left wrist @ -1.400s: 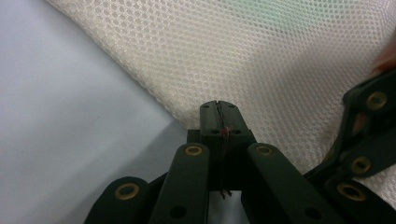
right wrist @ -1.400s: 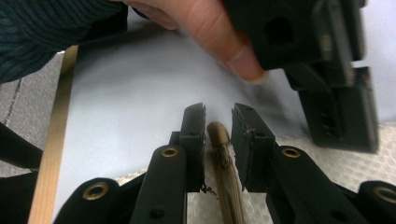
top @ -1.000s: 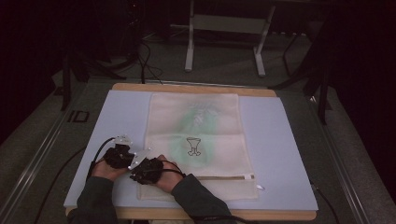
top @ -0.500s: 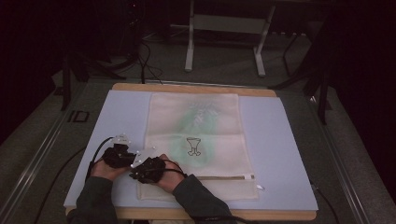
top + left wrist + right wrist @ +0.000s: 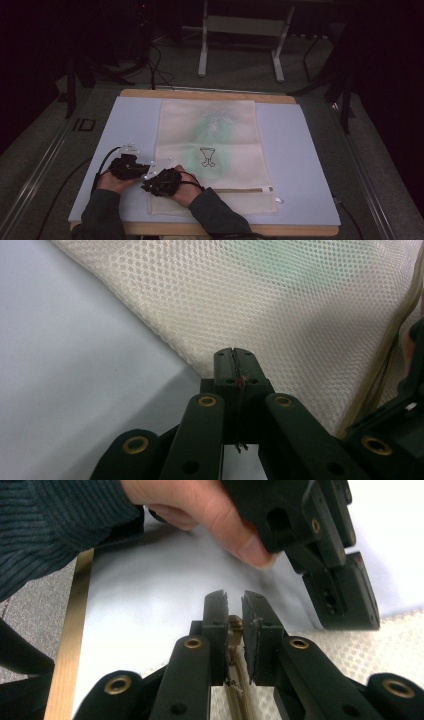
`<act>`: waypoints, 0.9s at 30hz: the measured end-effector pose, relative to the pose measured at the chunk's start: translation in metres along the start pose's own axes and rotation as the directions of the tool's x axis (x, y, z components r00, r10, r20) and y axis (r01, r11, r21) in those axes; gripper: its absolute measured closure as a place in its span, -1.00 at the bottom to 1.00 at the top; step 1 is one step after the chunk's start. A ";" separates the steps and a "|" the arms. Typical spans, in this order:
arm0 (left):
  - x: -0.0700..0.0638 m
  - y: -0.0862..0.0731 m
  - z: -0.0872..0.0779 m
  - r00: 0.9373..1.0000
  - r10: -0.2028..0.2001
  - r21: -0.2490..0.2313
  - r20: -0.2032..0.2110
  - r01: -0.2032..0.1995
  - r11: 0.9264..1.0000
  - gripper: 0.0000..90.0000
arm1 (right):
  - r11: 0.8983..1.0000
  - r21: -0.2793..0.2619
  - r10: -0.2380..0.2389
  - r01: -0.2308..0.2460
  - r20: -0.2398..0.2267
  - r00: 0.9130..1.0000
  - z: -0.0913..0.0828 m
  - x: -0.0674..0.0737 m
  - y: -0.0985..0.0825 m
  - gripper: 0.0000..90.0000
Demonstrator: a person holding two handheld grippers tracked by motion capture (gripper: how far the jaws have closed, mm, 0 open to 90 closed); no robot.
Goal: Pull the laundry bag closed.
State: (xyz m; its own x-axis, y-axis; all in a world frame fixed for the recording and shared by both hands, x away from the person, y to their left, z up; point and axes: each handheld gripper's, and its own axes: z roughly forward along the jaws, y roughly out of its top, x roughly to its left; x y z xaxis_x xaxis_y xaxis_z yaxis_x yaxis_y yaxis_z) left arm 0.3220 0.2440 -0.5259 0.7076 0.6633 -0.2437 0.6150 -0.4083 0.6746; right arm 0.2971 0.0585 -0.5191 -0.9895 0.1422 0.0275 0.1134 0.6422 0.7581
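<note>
A cream mesh bag (image 5: 210,130) lies flat on the pale mat (image 5: 305,150), with a zipper (image 5: 235,190) running along its near end. My left gripper (image 5: 142,171) is at the bag's left edge. Its jaws (image 5: 234,355) are pressed together on the edge of the mesh (image 5: 300,300). My right gripper (image 5: 151,187) is at the zipper's left end. Its jaws (image 5: 235,600) are closed on the brass zipper pull (image 5: 235,625), with only a narrow gap between them. The left gripper (image 5: 360,615) and the hand holding it are just beyond, touching the mesh (image 5: 360,655).
Something green and a small dark goblet-shaped print (image 5: 207,156) show through the mesh. The mat covers a wooden table whose front edge (image 5: 70,645) is close to my right gripper. Metal stand legs (image 5: 202,50) and cables are on the floor beyond the table.
</note>
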 end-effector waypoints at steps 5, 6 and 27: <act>-0.001 0.000 0.001 1.000 0.007 0.010 0.002 -0.007 1.000 0.99 | 1.000 0.009 0.004 -0.004 0.000 1.000 -0.008 0.000 -0.007 0.81; -0.001 0.000 0.001 1.000 0.008 0.009 0.002 -0.008 1.000 0.99 | 1.000 0.011 0.002 -0.002 0.002 1.000 -0.009 0.000 -0.009 0.81; -0.004 0.000 0.002 0.999 0.025 0.034 0.023 -0.026 0.999 0.99 | 0.990 0.070 0.123 -0.118 -0.064 0.990 -0.004 -0.012 -0.023 0.78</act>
State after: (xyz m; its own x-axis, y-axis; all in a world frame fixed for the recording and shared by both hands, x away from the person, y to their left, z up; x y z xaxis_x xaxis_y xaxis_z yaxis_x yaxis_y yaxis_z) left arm 0.3202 0.2398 -0.5262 0.7306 0.6383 -0.2424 0.6080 -0.4466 0.6564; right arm 0.3064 0.0391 -0.5347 -0.9717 0.1714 0.1623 0.2358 0.6720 0.7020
